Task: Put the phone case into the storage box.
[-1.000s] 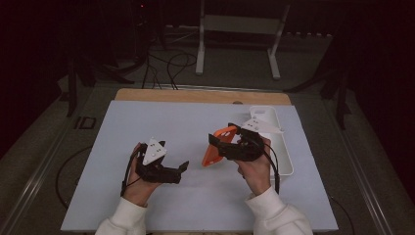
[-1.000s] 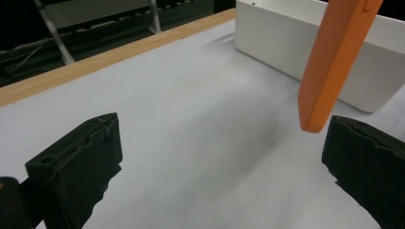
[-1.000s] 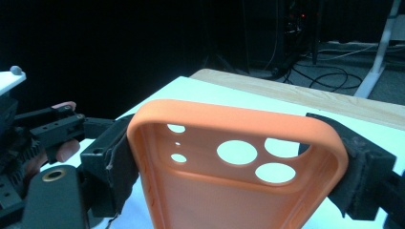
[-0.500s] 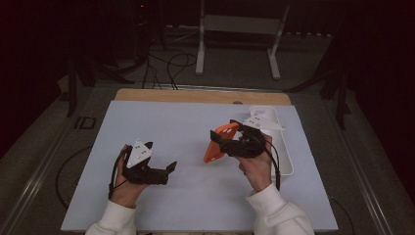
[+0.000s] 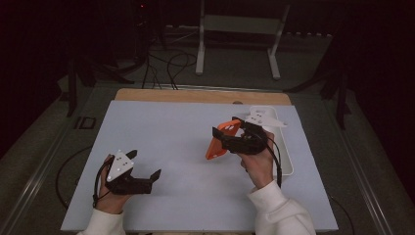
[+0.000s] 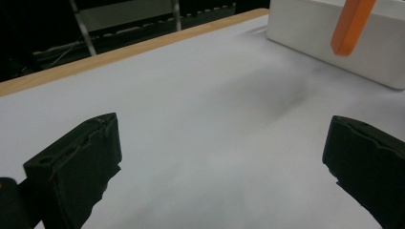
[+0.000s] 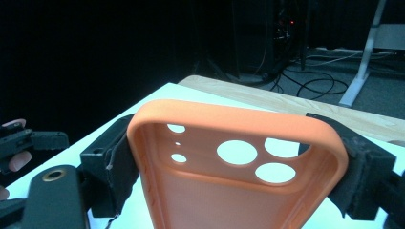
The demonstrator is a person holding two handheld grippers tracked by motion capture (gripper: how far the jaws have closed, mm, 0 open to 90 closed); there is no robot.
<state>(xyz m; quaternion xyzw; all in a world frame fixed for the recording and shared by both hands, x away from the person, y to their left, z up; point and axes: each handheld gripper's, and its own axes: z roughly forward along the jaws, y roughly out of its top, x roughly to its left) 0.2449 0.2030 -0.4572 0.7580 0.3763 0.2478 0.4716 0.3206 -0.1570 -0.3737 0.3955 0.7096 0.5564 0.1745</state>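
Right tongs point(image 5: 226, 139) have the orange phone case point(image 5: 222, 139) clamped and lifted off the table point(image 5: 186, 132), left tongs point(image 5: 147, 169) gaping empty, so nothing's placed yet.

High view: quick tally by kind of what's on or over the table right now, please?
Hand-held grippers: 2, left empty, right holding the case
Orange phone case: 1
White tray: 1
Total: 4

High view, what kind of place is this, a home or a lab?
Probably a lab recording bay: a white-covered table in a dark room, loose cables on the floor, and a metal stand behind.
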